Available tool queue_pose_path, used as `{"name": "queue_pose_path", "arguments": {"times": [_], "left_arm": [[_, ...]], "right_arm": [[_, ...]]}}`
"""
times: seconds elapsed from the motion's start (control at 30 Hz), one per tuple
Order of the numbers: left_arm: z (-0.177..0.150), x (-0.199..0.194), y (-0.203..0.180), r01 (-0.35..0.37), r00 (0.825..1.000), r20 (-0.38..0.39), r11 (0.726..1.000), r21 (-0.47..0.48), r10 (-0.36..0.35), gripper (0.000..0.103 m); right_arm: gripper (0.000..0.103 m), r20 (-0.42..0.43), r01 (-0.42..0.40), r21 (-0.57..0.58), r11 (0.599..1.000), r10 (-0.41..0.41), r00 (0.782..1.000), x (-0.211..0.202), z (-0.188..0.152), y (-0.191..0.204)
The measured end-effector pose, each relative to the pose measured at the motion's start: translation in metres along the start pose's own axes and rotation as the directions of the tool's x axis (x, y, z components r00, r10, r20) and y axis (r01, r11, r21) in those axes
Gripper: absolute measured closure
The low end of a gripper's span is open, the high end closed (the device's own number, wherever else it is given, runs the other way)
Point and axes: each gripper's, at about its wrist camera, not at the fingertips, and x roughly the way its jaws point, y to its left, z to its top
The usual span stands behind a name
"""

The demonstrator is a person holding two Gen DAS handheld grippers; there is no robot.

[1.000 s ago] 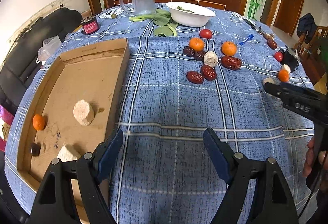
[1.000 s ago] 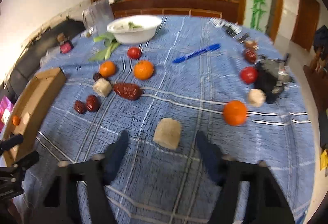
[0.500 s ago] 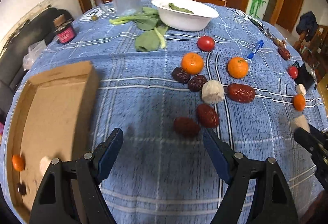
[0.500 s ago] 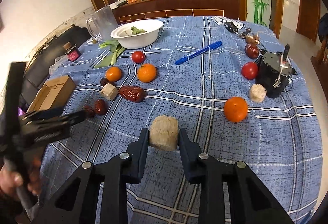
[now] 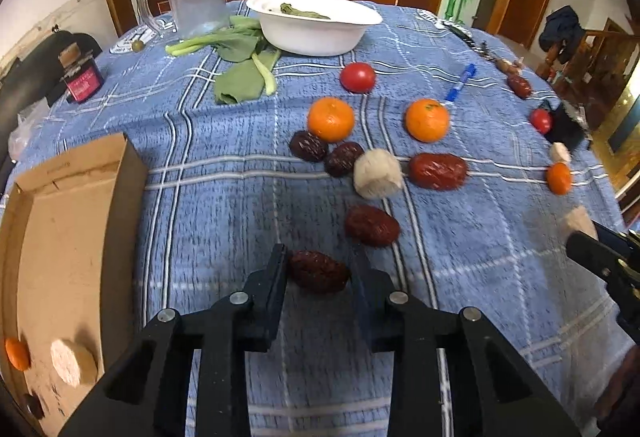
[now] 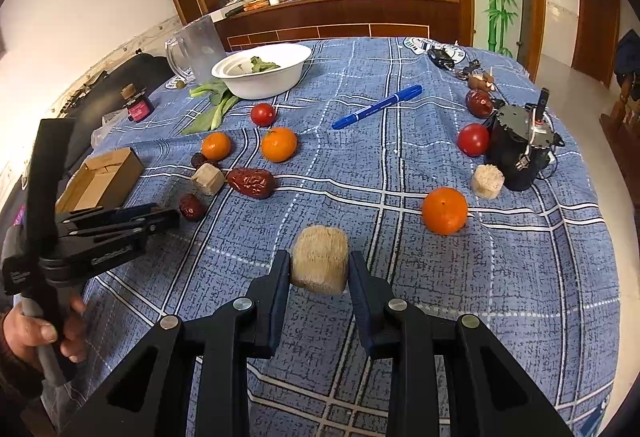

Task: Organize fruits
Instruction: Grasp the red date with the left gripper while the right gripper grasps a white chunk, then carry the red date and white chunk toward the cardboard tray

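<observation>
A: Right, what's different from half a second ago?

B: Both pairs have closed in. The left tongs [image 5: 318,269], gaping over bare cloth a moment back, are now pinched against a dark red date [image 5: 319,271] lying on the counter [image 5: 200,205] between their tips. The right tongs [image 6: 319,271], already round the pale fibrous chunk [image 6: 319,260], are clenched on it the same as before.

A: So each one has a piece?

B: Looks that way. Whether either piece has left the cloth yet, I can't tell.

A: And where does it all go?

B: My guess is the cardboard box [image 5: 76,173], off to the left of the left tongs. It already holds a small orange [image 5: 17,353] and a pale round piece [image 5: 73,362].

A: What's left out?

B: Plenty. Just ahead of the left tongs sits another date [image 5: 372,226], and beyond it a pale lump [image 5: 377,174], more dates and two mandarins. Ahead and right of the right tongs lies an orange [image 6: 445,210].

A: Meaning?

B: Two pieces secured at once, so carrying to the box seems next; sorting is early yet.
</observation>
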Motion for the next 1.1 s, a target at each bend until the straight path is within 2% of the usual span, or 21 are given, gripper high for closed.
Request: {"name": "queue_pose_path", "arguments": {"times": [0.2, 0.6, 0.83, 1.1], "left_arm": [[-0.026, -0.031, -0.003, 0.063, 0.998, 0.010, 0.998, -0.024, -0.062, 0.074], [-0.070, -0.073, -0.010, 0.109, 0.994, 0.008, 0.994, -0.015, -0.109, 0.073], [-0.075, -0.103, 0.004, 0.109, 0.993, 0.055, 0.994, -0.008, -0.108, 0.073], [-0.071, -0.126, 0.046, 0.095, 0.990, 0.108, 0.995, -0.043, -0.090, 0.073]], "right_arm": [[0.072, 0.015, 0.025, -0.002, 1.000, -0.025, 1.000, -0.017, -0.012, 0.006], [0.072, 0.010, 0.100, -0.012, 0.995, -0.099, 0.995, -0.049, -0.053, 0.028], [0.072, 0.005, 0.106, -0.023, 0.994, -0.106, 0.994, -0.055, -0.064, 0.055], [0.072, 0.032, 0.087, -0.071, 0.994, -0.085, 0.996, -0.051, -0.046, 0.102]]}}
